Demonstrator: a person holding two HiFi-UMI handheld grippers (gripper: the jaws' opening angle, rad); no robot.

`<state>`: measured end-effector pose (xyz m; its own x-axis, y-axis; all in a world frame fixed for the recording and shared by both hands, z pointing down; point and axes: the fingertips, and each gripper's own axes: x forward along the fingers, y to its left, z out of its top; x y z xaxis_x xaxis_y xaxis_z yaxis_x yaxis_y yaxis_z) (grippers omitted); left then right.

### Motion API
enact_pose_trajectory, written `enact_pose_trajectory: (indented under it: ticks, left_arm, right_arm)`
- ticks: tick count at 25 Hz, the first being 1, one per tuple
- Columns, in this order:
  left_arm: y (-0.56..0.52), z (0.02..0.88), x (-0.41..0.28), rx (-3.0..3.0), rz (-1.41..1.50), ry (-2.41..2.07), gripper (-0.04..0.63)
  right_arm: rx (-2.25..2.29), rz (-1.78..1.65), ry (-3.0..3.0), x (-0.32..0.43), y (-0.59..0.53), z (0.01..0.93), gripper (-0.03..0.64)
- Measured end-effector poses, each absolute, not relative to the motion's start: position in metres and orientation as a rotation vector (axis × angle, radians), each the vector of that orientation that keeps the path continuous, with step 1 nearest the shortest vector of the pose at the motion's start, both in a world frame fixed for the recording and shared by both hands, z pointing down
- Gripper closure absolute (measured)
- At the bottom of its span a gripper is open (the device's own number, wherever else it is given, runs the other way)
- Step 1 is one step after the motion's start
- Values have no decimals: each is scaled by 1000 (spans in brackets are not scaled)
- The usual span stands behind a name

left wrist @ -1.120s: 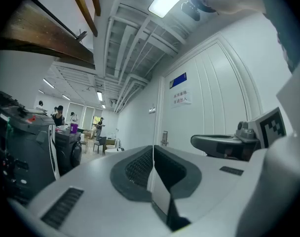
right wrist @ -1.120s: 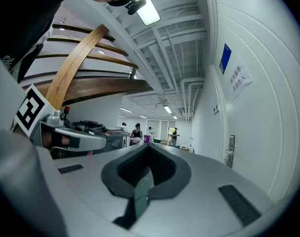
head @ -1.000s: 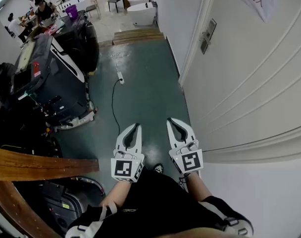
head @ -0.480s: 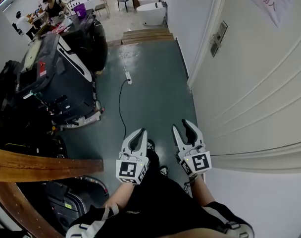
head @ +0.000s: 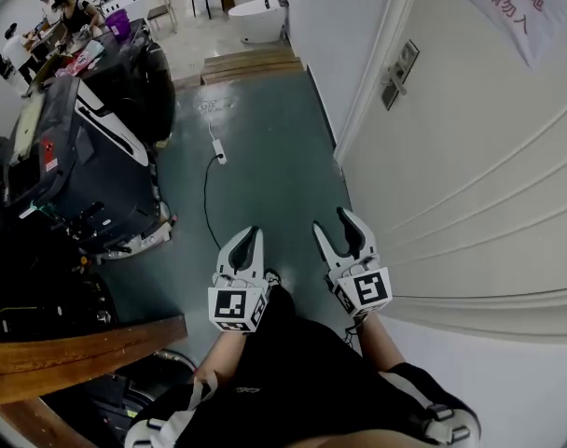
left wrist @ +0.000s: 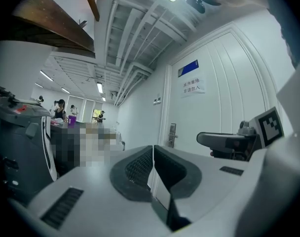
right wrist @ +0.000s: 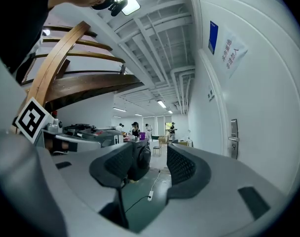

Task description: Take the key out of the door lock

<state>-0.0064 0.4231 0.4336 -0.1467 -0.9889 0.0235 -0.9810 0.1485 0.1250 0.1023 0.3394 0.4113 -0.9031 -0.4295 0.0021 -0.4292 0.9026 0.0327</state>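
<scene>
"Key: can you see it from where you sit?"

"Not the key itself. It's too small for me to make out in any view. What I do have is the door lock [head: 395,69], a metal plate with a handle, in the upper right of the head view. It sits on the white door [head: 470,175], close to the door's edge."

"How do your jaws stand?"

"My left gripper [head: 249,239] is closed, with the pads pressed together and nothing caught between them. My right gripper [head: 332,222] has just been opening. Its jaws stand wide apart and empty, and through the gap I see only the floor and the room beyond."

"And where are they against the lock?"

"Both are low in the middle of the head view, side by side and pointing up the frame. They are well apart from the lock. The right one is the nearer to the door."

"Anything else around you?"

"There's a green floor [head: 265,175] running up the centre of the frame. A white power strip [head: 218,153] lies on it, with its dark cable trailing down towards me. A big black machine [head: 78,166] fills the left side, and a wooden beam [head: 78,355] crosses the lower left corner. A paper sign [head: 509,3] hangs on the door at the upper right. A few people [head: 74,12] are at a table in the upper left corner."
</scene>
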Motion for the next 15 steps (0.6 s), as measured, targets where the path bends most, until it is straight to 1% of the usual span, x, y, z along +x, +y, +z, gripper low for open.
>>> enact_pose_trajectory:
  ticks: [6, 12, 15]
  left_arm:
    - [360, 425, -61, 2005, -147, -2314, 566]
    - [336, 424, -101, 2021, -191, -2287, 566]
    - [330, 432, -127, 2002, -164, -2295, 566]
  right_arm:
    - [632, -93, -3048, 46, 293, 401, 390]
    - [577, -173, -2996, 1, 267, 413, 390]
    - [550, -144, -2982, -21, 264, 426, 390]
